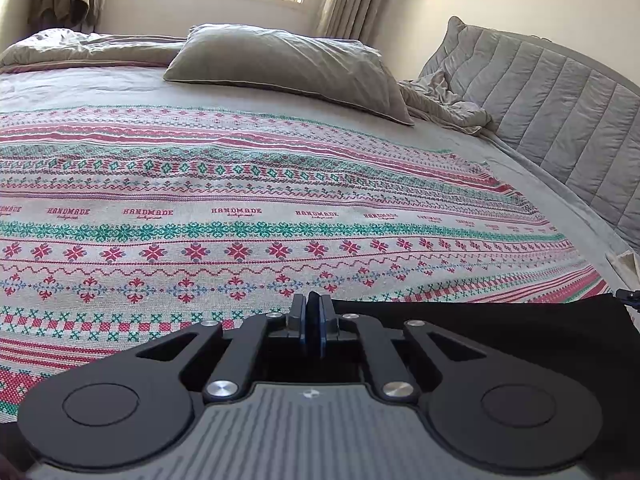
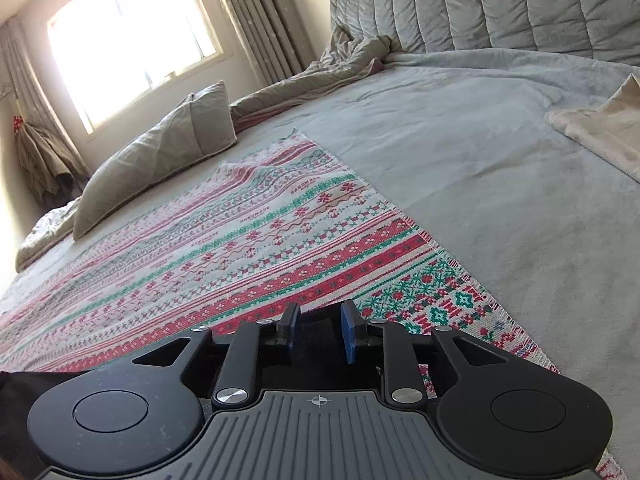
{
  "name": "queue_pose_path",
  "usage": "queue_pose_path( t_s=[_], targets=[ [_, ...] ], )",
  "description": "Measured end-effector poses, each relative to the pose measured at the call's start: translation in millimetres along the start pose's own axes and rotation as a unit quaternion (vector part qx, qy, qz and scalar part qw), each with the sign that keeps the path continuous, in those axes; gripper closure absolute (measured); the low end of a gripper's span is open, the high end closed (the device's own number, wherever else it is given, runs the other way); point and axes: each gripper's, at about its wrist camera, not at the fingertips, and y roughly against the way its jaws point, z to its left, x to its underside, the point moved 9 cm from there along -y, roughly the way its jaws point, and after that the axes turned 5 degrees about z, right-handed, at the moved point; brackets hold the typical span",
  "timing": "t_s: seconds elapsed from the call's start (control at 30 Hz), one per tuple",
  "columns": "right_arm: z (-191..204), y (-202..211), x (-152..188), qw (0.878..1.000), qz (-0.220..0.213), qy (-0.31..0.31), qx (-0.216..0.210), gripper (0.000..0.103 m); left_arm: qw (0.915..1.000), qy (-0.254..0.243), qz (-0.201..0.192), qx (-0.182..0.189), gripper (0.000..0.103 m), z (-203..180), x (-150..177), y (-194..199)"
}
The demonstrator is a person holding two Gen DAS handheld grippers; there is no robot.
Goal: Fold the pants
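The black pants (image 1: 500, 320) lie on the patterned cloth (image 1: 240, 200) at the bed's near edge, mostly hidden under my grippers. My left gripper (image 1: 313, 320) is shut, its blue pads pressed together on a thin edge of the pants. In the right wrist view the pants (image 2: 16, 392) show as a dark patch at lower left and between the fingers. My right gripper (image 2: 319, 332) is partly open, its pads apart with dark pants fabric between them. The patterned cloth (image 2: 260, 248) spreads ahead of it.
A grey pillow (image 1: 288, 64) lies at the far side, with a rumpled grey duvet (image 1: 72, 50) behind it. A quilted headboard (image 1: 560, 112) runs along the right. A beige folded cloth (image 2: 600, 132) lies on the grey bedsheet (image 2: 480, 184). A window (image 2: 128, 40) and curtains stand beyond.
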Motion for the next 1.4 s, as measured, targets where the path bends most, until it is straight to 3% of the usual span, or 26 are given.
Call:
queue_pose_path(
  t_s=[0.17, 0.23, 0.27, 0.47, 0.67, 0.77, 0.83, 0.87, 0.93, 1.0, 1.07, 1.1, 1.23, 1.4],
  targets=[
    [-1, -3, 5, 1.0, 0.01, 0.006, 0.003, 0.079, 1.0, -0.001, 0.0, -0.003, 0.086, -1, 0, 0],
    [6, -2, 8, 0.999, 0.007, 0.032, -0.004, 0.09, 1.0, -0.005, 0.001, -0.006, 0.086, -2, 0, -1],
    [11, -1, 9, 0.999, 0.002, 0.05, -0.007, 0.103, 0.9999, -0.008, 0.001, -0.009, 0.086, -3, 0, -1],
    [10, 7, 1, 0.995, -0.034, 0.08, 0.038, 0.103, 0.9991, -0.041, -0.007, -0.013, 0.086, -15, -4, 4],
    [10, -11, 3, 0.988, -0.023, 0.118, 0.094, 0.103, 0.9947, -0.08, -0.004, -0.065, 0.085, -20, 3, -11],
    [-2, -19, 3, 0.979, -0.016, 0.124, 0.161, 0.103, 0.9892, -0.106, -0.007, -0.101, 0.079, -26, 3, -12],
    [-8, -13, 1, 0.981, -0.023, 0.105, 0.161, 0.102, 0.9837, -0.128, -0.008, -0.126, 0.066, -34, 1, -6],
    [-8, -7, 0, 0.982, -0.028, 0.094, 0.16, 0.094, 0.9818, -0.14, -0.01, -0.127, 0.061, -41, 1, 0],
    [-5, 6, -2, 0.985, -0.032, 0.083, 0.151, 0.091, 0.9794, -0.155, -0.02, -0.128, 0.037, -57, 4, 15],
    [3, 18, -2, 0.987, -0.025, 0.078, 0.14, 0.085, 0.9791, -0.166, -0.028, -0.115, 0.031, -78, 11, 30],
    [21, 29, 5, 0.989, -0.013, 0.081, 0.125, 0.062, 0.9796, -0.175, -0.024, -0.096, 0.03, -100, 24, 43],
    [32, 33, 11, 0.989, -0.005, 0.09, 0.117, 0.058, 0.9793, -0.182, -0.02, -0.086, 0.029, -113, 32, 49],
    [89, 44, 47, 0.984, 0.037, 0.155, 0.076, 0.056, 0.9745, -0.221, -0.007, -0.039, 0.028, -165, 68, 70],
    [176, 55, 114, 0.963, 0.087, 0.255, 0.009, 0.052, 0.9653, -0.26, 0.015, 0.022, 0.027, -210, 114, 83]
  ],
)
